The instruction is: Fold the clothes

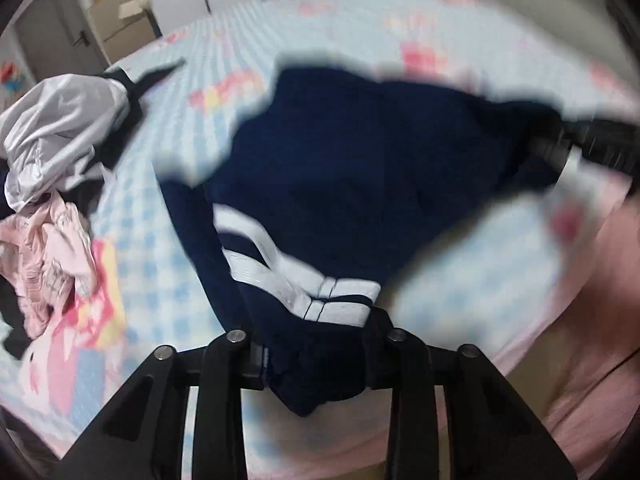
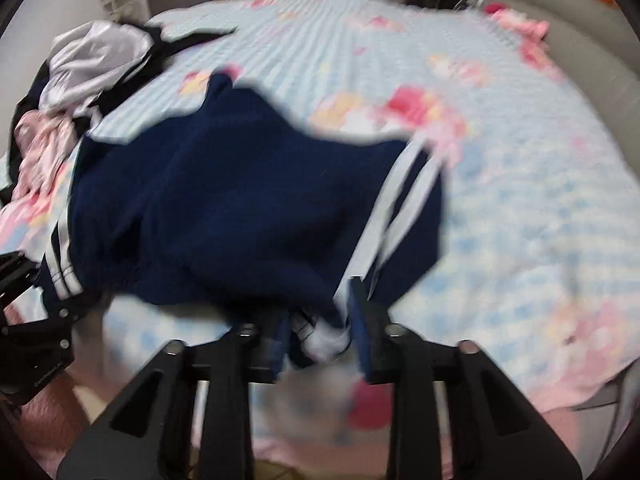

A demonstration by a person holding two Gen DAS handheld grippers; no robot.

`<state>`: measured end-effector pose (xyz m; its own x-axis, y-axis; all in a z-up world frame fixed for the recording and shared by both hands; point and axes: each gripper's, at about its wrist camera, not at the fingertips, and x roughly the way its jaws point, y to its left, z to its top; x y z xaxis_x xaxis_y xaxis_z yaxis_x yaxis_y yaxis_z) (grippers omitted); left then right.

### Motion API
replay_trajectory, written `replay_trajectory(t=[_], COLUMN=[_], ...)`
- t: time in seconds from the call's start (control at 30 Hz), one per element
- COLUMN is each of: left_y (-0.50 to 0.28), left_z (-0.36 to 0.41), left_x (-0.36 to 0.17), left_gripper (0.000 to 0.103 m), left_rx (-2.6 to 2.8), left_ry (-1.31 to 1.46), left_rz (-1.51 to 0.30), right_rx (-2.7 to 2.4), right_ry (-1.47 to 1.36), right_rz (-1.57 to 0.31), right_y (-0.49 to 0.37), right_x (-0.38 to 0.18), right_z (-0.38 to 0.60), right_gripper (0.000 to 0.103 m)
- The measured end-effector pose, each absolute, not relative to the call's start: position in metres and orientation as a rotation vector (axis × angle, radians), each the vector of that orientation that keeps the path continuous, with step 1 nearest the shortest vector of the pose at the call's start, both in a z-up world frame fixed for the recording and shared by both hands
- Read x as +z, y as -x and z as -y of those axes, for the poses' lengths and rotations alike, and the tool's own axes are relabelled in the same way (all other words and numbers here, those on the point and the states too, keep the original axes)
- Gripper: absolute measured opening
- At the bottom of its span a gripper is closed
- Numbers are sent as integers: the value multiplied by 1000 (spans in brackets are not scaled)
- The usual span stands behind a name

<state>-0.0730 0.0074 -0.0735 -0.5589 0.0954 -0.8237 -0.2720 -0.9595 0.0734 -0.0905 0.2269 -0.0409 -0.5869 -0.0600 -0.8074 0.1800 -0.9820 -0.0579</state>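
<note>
Navy shorts [image 1: 360, 168] seemingly between both grippers

The soft knit garment [image 2: 224, 200] is dark navy with paired white stripes along its sides. The quilted bedspread [image 2: 520, 220] is pale blue-and-white check, printed with pink, red and yellow cartoon figures. In the heap beside it, one crumpled shiny garment [image 1: 60, 128] is silvery grey, another crumpled cotton piece [image 1: 52, 252] pale pink.
</note>
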Motion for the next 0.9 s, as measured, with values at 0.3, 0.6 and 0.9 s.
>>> replay_trajectory(t=[0.3, 0.6, 0.9], left_y=[46, 118, 80], left_z=[19, 28, 17], left_x=[52, -42, -74], left_gripper=[31, 46, 51], left_rx=[2711, 2691, 2655], left_ry=[907, 1481, 1454], left_rz=[44, -26, -58], right_rx=[-2872, -2756, -2608], right_ry=[-986, -1413, -1501], right_rz=[53, -135, -54], right_y=[57, 114, 79], right_x=[49, -14, -57], right_z=[-247, -241, -238], right_gripper=[23, 29, 33])
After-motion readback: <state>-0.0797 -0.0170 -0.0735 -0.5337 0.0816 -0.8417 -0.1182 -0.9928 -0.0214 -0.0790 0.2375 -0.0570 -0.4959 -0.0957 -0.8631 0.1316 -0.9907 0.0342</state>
